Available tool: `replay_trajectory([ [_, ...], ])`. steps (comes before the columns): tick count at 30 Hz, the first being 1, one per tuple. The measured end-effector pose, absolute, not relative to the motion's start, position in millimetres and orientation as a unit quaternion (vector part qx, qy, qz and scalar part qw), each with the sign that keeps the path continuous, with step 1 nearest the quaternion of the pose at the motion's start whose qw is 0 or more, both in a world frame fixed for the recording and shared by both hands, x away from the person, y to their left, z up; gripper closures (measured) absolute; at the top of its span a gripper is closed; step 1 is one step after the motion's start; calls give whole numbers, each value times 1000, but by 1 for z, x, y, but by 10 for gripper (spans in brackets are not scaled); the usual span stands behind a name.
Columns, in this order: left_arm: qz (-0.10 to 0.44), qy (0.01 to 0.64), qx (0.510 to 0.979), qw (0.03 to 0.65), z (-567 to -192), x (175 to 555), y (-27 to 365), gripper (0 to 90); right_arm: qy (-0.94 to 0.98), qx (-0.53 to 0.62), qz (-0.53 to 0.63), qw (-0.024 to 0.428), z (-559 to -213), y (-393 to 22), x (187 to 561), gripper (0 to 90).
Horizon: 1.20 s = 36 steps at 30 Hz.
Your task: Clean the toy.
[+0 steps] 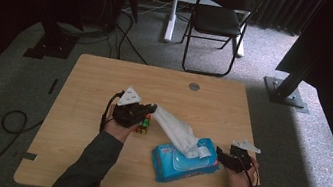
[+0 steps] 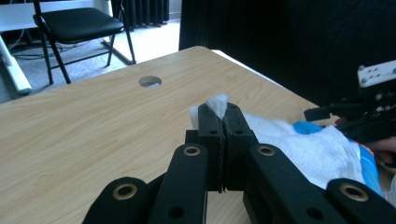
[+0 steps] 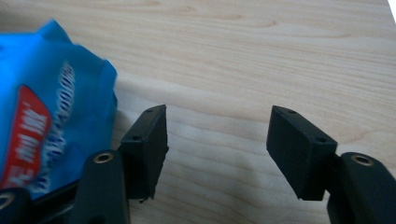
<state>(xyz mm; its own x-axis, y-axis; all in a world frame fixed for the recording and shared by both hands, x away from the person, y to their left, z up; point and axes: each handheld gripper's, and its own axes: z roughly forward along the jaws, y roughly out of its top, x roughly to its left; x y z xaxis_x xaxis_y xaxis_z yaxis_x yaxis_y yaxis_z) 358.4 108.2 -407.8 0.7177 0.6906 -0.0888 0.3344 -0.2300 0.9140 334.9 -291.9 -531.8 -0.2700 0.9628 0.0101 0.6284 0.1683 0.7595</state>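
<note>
White wipe half drawn from blue pack

The wipe (image 1: 177, 125) stretches taut, slanting up-left from the blue wipes pack (image 1: 184, 163) (lying flat near the table's right front)

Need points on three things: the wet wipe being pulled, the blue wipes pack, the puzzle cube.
wet wipe (image 1: 175, 125), high view, middle of the stretched white sheet.
wipes pack (image 1: 168, 167), high view, blue front face near its lower edge.
puzzle cube (image 1: 143, 124), high view, coloured side beside the left hand-held gripper (image 1: 153, 107).

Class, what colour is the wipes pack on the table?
Blue wipes pack, clearest in the high view.
</note>
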Motion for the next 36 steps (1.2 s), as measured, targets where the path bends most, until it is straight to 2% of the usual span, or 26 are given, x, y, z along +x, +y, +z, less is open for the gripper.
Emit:
replay_trajectory([
  [9, 185, 350, 757, 520, -404, 366, 123, 893, 723, 546, 342, 249, -529, -291, 335, 390],
  [17, 176, 368, 745, 527, -406, 373, 135, 892, 726, 546, 336, 250, -530, -290, 336, 386],
  [36, 216, 380, 712, 550, -376, 368, 176, 891, 718, 542, 361, 243, -516, -289, 334, 394],
])
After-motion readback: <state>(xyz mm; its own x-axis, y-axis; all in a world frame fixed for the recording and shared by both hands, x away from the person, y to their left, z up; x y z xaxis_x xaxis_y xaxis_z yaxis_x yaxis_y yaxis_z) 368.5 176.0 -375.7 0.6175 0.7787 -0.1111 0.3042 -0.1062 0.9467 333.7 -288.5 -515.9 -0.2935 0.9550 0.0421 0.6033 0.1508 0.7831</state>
